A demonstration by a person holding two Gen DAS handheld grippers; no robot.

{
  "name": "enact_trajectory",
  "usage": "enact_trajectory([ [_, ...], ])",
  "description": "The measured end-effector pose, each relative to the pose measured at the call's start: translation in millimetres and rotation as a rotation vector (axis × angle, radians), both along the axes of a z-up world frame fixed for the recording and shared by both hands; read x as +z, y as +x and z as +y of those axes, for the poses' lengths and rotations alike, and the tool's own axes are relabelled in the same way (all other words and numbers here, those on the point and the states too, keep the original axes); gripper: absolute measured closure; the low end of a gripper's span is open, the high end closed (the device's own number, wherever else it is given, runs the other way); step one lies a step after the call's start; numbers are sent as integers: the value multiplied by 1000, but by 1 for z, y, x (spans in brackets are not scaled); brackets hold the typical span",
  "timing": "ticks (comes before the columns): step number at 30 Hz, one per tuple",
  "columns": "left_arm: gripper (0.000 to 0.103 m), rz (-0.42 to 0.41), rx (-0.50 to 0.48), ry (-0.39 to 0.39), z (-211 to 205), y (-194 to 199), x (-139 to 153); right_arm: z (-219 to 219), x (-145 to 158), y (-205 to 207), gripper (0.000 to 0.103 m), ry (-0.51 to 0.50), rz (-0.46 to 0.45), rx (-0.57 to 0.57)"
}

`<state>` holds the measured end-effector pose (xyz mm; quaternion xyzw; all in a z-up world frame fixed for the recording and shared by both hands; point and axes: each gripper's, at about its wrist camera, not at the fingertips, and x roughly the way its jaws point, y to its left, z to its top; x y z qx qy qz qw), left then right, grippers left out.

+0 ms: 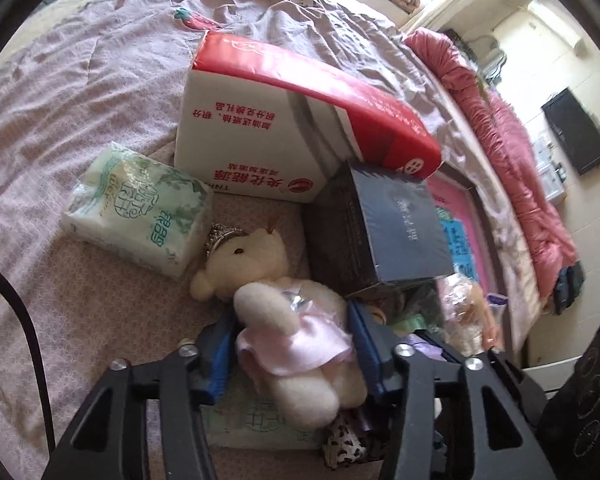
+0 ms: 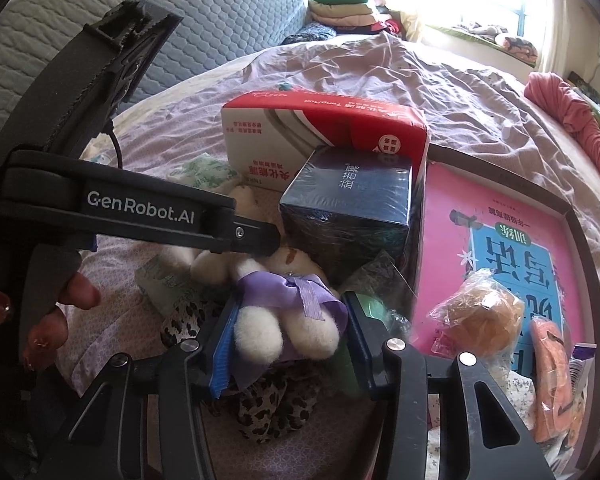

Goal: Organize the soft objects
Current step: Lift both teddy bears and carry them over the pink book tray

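A cream plush bear in a pink dress [image 1: 288, 320], with a small crown on its head, lies on the bed sheet. My left gripper [image 1: 290, 320] has its blue pads pressed on both sides of the bear's body. A second cream bear in a purple dress [image 2: 288, 300] lies with its legs toward the camera, and my right gripper [image 2: 290, 312] is shut on its waist. Both bears lie close together beside a dark blue box [image 2: 348, 200]. A green tissue pack [image 1: 140, 208] lies to the left of the pink bear.
A red and white tissue box [image 1: 284, 120] stands behind the bears. A tray [image 2: 580, 224] at the right holds a pink book, a bagged bun [image 2: 480, 320] and an orange toy [image 2: 552, 368]. Leopard-print cloth [image 2: 268, 400] lies underneath. A person's hand [image 2: 48, 312] is at the left.
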<state>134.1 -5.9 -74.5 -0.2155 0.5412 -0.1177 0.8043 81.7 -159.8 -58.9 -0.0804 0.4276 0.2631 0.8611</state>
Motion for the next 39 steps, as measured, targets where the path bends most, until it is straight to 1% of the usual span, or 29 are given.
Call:
enact_trajectory([
  [3,58,-14,1,-12,4,-3,0,-1,0,0,55,3,-1,0],
  [6,60,-28,5,-1,3,-6,3,-2,1,0,56,6,-1,1],
  [10,64,-71,7,25,5,-15,14,-7,5,-2,56,22,-11,-4],
  [13,65,-100,4,33,6,-22,24,-13,9,-2,56,45,-14,-17],
  [16,65,-104,0,41,9,-26,25,-17,13,-3,56,61,-26,-22],
  [20,68,-105,-3,47,7,-29,24,-20,19,-6,56,74,-45,-23],
  [21,73,-111,-4,45,7,-30,26,-21,21,-7,56,74,-51,-26],
  [30,73,-171,-4,90,3,-43,47,-28,30,-10,56,95,-77,-43],
  [35,73,-212,-12,126,-2,-54,63,-35,43,-15,56,114,-124,-51],
  [39,73,-242,-15,137,-6,-59,75,-41,51,-16,56,130,-144,-66],
])
